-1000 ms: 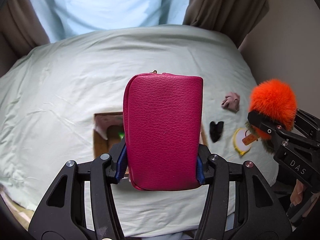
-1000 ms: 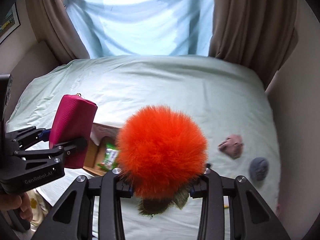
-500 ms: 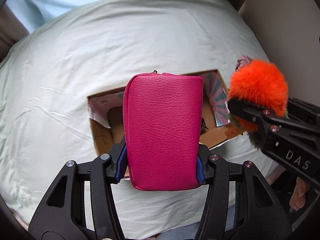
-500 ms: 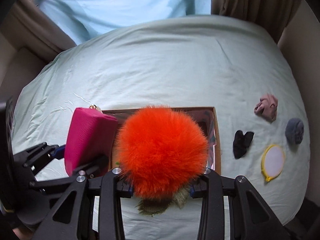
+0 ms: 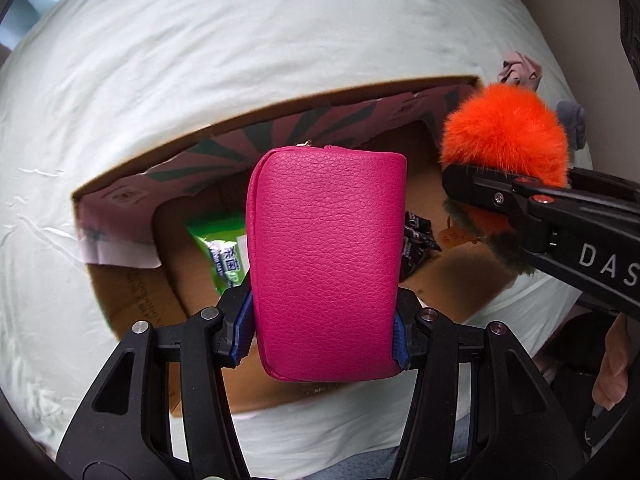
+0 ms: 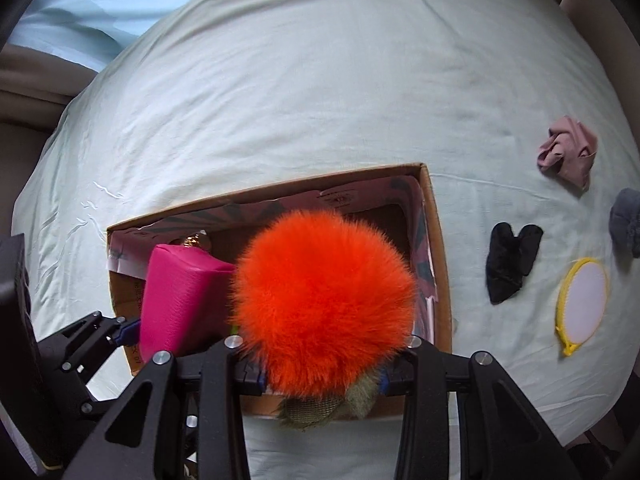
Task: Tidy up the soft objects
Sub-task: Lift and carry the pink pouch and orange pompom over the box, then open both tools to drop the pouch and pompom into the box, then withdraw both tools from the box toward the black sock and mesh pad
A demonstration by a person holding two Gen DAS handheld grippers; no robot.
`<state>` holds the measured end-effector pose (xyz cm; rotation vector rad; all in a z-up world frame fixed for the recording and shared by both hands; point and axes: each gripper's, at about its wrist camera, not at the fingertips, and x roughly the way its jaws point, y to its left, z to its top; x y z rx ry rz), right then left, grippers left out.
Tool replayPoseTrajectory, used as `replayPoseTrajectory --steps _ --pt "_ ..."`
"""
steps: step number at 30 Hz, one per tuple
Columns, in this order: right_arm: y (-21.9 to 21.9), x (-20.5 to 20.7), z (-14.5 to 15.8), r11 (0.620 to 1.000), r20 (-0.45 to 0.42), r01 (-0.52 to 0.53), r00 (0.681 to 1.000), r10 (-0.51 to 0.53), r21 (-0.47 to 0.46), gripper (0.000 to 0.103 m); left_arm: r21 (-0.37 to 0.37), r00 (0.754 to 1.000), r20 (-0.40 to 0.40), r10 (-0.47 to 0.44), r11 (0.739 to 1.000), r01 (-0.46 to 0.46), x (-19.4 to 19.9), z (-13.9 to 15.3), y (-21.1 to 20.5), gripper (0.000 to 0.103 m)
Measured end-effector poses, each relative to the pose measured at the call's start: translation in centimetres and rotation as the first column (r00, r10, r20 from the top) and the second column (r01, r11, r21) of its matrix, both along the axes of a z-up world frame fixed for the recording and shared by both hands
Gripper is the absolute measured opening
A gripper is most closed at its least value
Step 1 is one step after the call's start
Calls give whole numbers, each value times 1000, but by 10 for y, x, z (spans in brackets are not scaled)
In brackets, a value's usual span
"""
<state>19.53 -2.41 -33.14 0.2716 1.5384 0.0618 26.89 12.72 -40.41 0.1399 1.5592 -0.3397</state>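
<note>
My left gripper (image 5: pixel 322 332) is shut on a bright pink leather pouch (image 5: pixel 326 256), held upright over the open cardboard box (image 5: pixel 120 312). My right gripper (image 6: pixel 322 376) is shut on a fluffy orange pom-pom (image 6: pixel 324 300) with an olive-green base, also above the box (image 6: pixel 436 240), to the right of the pouch (image 6: pixel 180 300). In the left wrist view the pom-pom (image 5: pixel 506 132) hangs over the box's right end. Inside the box lie a green packet (image 5: pixel 220 248) and a small dark wrapper (image 5: pixel 416 236).
The box sits on a pale green bedsheet (image 6: pixel 300 80). To its right on the sheet lie a pink cloth (image 6: pixel 568 154), a black cloth (image 6: pixel 510 264), a grey fluffy thing (image 6: pixel 626 220) and a round yellow-rimmed mirror (image 6: pixel 584 304). A hand (image 5: pixel 612 364) shows at lower right.
Both grippers have come down toward the box with their loads and tilted more steeply downward; the box now looks much larger. Neither grip has changed.
</note>
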Motion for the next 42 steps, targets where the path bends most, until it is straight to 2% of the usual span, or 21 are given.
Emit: replayPoseTrajectory --steps 10,11,12,13,14,15,16,17,20,24,31,35,42 --pt "4 13 -35 999 -47 -32 998 32 13 37 37 998 -59 -35 999 38 1 -42 -6 50" --pt "3 13 -36 1000 -42 -24 999 24 14 42 27 997 -62 -35 999 37 1 -44 -6 53" --pt "2 14 -37 1000 -37 -14 999 15 23 44 -8 998 -61 -31 1000 30 1 -43 -6 64" --pt "1 15 -38 999 -37 -7 999 8 31 52 -29 998 -61 -30 999 28 1 -42 -6 87" --pt "0 15 -39 999 -38 -1 999 2 39 68 -34 998 -53 -28 999 27 1 -39 -6 99" --pt "1 17 -39 999 -38 1 999 1 40 77 -15 999 -32 -29 999 29 0 -35 -5 103" --pt "1 18 -38 999 -30 -2 1000 3 35 94 8 999 1 -34 999 34 -1 -30 -5 103" --pt "2 17 -36 1000 -14 -11 1000 12 25 98 8 999 22 -37 999 37 -2 -25 -4 103" --pt "4 14 -30 999 19 -40 999 40 6 98 -6 999 15 -36 999 36 -3 -20 -3 103" --pt "6 10 -23 1000 29 -27 999 27 9 98 -14 999 20 -27 1000 27 -6 -12 0 103" --pt "12 -3 1 1000 81 -30 996 30 -4 98 -15 998 60 -23 1000 24 -22 7 8 103" --pt "13 -12 20 1000 116 -15 993 13 16 98 0 995 103 -4 1000 4 -30 25 11 103" --pt "21 -34 62 1000 178 -25 984 26 -9 98 -8 982 188 0 1000 2 -60 67 22 103"
